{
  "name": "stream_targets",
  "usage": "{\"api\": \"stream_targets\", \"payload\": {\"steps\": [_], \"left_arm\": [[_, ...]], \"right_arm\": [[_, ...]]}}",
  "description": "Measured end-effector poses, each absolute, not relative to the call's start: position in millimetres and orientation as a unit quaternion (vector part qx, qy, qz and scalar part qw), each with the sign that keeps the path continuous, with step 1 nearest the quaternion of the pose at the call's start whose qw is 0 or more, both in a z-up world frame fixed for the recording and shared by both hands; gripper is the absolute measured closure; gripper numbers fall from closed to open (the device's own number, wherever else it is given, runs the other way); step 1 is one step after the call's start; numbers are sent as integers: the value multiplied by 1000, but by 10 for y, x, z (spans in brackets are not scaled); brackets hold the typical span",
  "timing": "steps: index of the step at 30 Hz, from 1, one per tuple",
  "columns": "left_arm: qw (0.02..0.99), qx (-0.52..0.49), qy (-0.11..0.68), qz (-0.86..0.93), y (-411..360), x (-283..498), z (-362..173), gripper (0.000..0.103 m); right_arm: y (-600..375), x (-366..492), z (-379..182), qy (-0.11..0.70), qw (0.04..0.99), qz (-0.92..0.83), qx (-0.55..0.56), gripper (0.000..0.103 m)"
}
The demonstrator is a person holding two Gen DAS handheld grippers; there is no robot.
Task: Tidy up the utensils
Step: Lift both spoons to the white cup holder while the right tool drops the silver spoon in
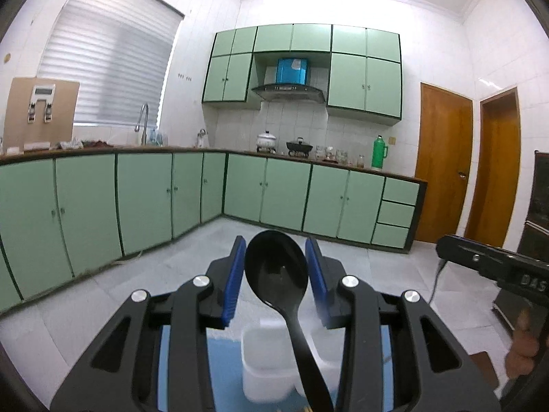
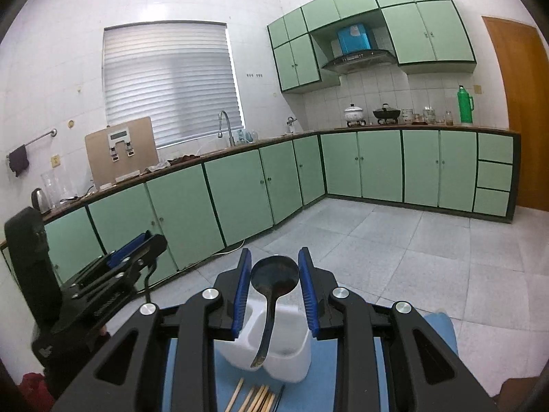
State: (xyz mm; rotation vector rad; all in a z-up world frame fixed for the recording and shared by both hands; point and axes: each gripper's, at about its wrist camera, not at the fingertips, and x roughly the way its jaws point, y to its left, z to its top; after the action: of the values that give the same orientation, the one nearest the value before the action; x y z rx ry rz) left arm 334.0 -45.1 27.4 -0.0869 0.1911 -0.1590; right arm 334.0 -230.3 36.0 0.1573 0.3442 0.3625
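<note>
My left gripper (image 1: 275,243) is shut on the bowl of a black plastic spoon (image 1: 274,271), whose handle hangs down toward the camera. My right gripper (image 2: 272,254) is shut on the bowl of a dark metal spoon (image 2: 274,278), and its curved handle also hangs down. Both are held well above a white divided utensil holder (image 2: 291,360) on a blue mat (image 2: 435,329). Several wooden chopsticks (image 2: 254,398) lie on the mat in front of the holder. The left gripper (image 2: 137,243) shows at the left of the right wrist view, and the right gripper (image 1: 446,247) at the right edge of the left wrist view.
Green kitchen cabinets (image 2: 240,192) run along the far walls, with pots, jars and a green flask (image 2: 465,104) on the counter. Grey tiled floor (image 2: 394,240) lies between them and the mat. A person's hand (image 1: 521,346) shows at the right edge. Wooden doors (image 1: 442,161) stand at right.
</note>
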Motion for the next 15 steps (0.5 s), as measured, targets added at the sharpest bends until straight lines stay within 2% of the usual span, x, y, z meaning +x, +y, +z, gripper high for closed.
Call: {"api": "stream_targets", "payload": {"steps": [6, 15], "left_arm": [[994, -33, 86, -62, -523, 3804, 188, 69], [993, -19, 106, -47, -610, 4149, -231, 69]], "right_arm": [[-2257, 3804, 243, 194, 966, 155, 74, 75], [-2118, 4176, -100, 218, 965, 136, 56, 75]]}}
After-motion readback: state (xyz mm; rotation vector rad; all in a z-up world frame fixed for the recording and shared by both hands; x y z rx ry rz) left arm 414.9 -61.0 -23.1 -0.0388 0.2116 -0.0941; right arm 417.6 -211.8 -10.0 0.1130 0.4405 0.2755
